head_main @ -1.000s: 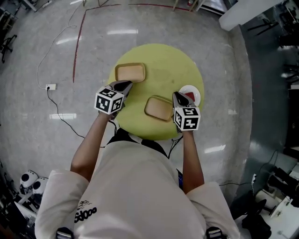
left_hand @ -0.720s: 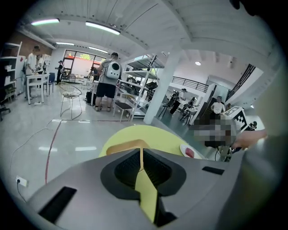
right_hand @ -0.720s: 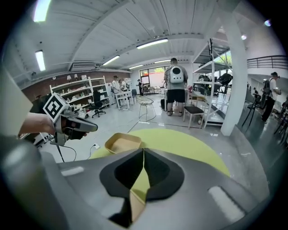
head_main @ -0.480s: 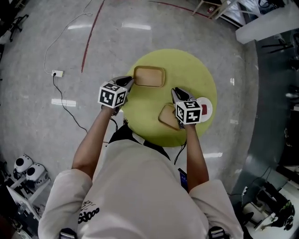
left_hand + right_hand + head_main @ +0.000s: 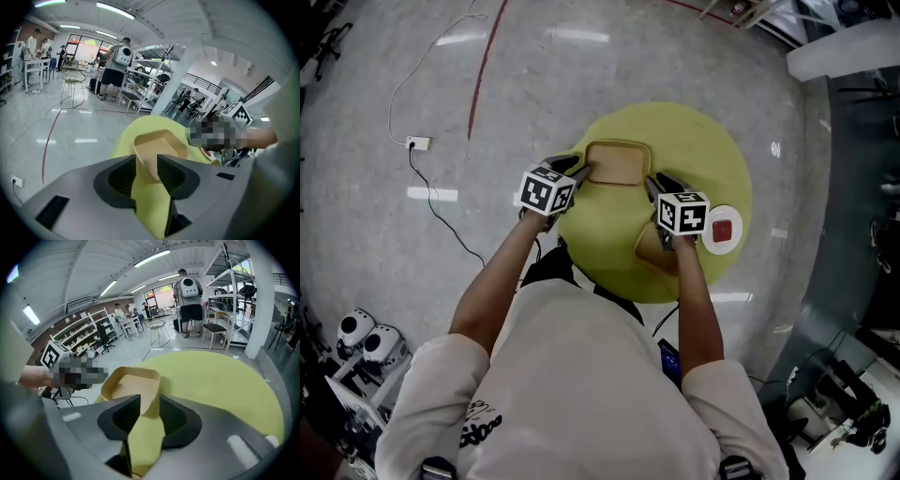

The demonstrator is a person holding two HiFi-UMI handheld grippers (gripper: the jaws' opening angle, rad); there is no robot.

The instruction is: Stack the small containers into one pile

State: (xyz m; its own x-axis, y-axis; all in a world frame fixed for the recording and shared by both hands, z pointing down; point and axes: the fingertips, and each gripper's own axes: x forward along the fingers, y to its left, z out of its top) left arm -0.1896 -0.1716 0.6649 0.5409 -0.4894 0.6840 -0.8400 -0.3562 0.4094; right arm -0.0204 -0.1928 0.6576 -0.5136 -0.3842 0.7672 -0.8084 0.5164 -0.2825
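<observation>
Two tan containers sit on the round yellow table. The far container lies between my two grippers. My left gripper is at its left end and my right gripper at its right end. In the left gripper view a corner of the container sits between the left gripper's jaws, which have just been opening. The right gripper view shows the container's other corner between the right gripper's jaws, also just opening. The near container is partly hidden under my right arm.
A white round lid with a red square lies at the table's right edge. A cable runs over the floor to a socket at the left. People, chairs and shelving stand far off in both gripper views.
Both grippers moved away from me and inward to the far container's two ends. The right gripper left the near container's side. Their jaws stand wider.
</observation>
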